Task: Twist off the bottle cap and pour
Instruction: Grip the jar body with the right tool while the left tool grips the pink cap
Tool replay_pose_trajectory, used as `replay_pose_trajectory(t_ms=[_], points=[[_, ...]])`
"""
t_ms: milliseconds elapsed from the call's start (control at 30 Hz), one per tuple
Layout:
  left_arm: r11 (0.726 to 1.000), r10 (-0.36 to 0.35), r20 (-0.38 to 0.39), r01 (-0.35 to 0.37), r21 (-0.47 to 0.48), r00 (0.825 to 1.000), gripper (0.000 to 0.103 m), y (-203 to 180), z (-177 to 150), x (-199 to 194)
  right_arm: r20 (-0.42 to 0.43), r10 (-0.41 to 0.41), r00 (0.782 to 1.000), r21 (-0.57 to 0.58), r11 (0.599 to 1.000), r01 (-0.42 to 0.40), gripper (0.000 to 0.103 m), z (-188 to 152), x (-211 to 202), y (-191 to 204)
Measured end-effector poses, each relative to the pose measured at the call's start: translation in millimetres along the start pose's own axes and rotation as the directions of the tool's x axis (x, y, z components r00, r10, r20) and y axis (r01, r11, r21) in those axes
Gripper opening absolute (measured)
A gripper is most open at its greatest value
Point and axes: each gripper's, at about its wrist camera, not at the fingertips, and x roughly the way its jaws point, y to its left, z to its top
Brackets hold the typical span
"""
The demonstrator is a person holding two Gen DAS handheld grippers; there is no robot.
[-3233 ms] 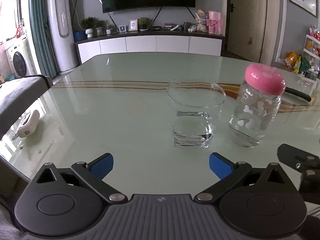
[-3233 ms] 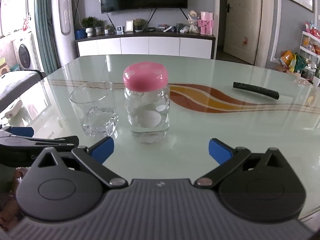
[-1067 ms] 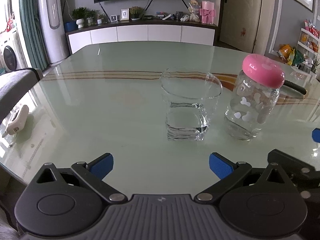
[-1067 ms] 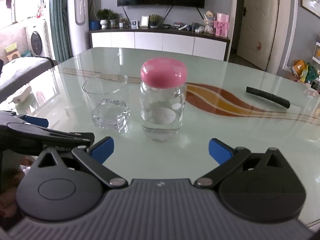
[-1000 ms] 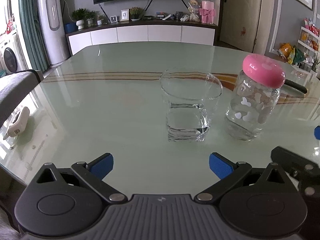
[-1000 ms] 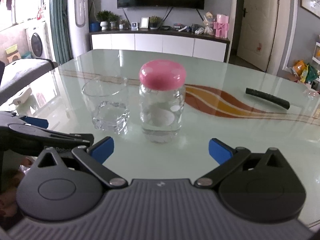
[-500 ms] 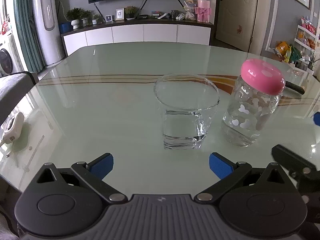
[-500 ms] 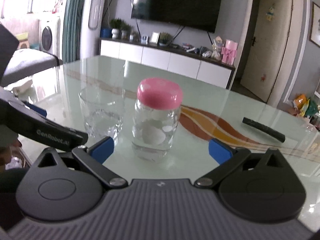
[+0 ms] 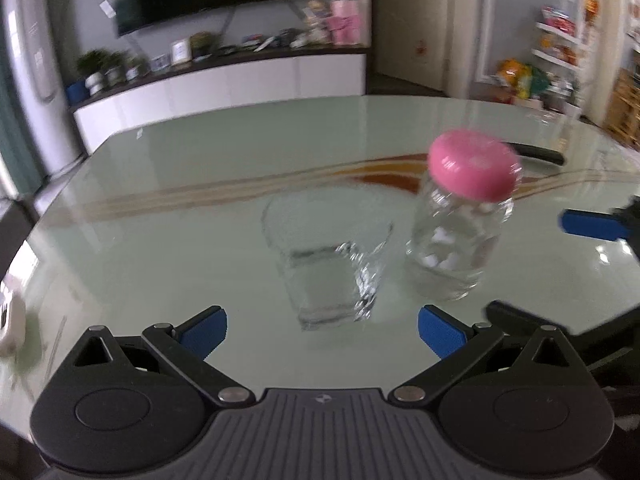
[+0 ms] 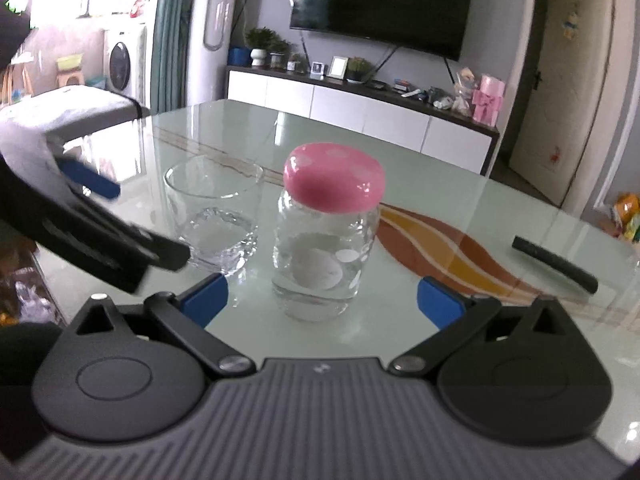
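So, both grippers hover low over the near edge of the glass table (image 10: 460, 200), neither holding anything. Left gripper (image 9: 322, 326): jaws spread wide, blue pads well apart, nothing btwn them; it faces the clear glass tumbler (image 9: 330, 264), which stands upright just beyond the fingertips, roughly centred in the gap but not touched. Right gripper (image 10: 322, 294): also spread wide, empty, pointed straight at the bottle (image 10: 326, 256), which sits upright on the table just past its pads, w/ clear space on both sides.

Bottle = short clear jar w/ white spots on the wall, some clear liquid at the bottom. Pink cap (image 10: 334, 188) is on, sitting square on the neck. In the left wrist view the bottle (image 9: 460, 248) is right of the tumbler, close beside it w/ a narrow gap; its pink cap (image 9: 474, 170) is a bit blurred. Tumbler (image 10: 214, 216) in the right wrist view is left of the bottle and slightly farther; looks like a little water in the base, can't be sure.

Far right on the table lies a dark remote (image 10: 554, 258), well apart from the bottle. Left gripper's blue-tipped finger shows at left in the right wrist view, near the tumbler.
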Motion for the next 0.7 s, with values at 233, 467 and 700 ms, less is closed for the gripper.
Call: replay_pose_trajectory(t_ms=[233, 467, 700], points=[[0.982, -0.137, 0.053, 0.129, 0.137, 0.989, 0.103, -2, 34, -10, 0.029, 0.064, 0.997, -0.037, 0.997, -0.063, 0.103, -1, 7, -13], [0.913, -0.296, 0.006, 0.281, 0.294, 0.955, 0.103, -21, 55, 10, 0.041, 0.178, 0.983, -0.003, 0.984, -0.178, 0.093, 0, 17, -31], [0.851, -0.369, -0.048, 0.358, 0.384, 0.928, 0.103, -43, 68, 38, 0.035, 0.252, 0.967, -0.011, 0.968, -0.252, 0.081, -1, 20, -37]])
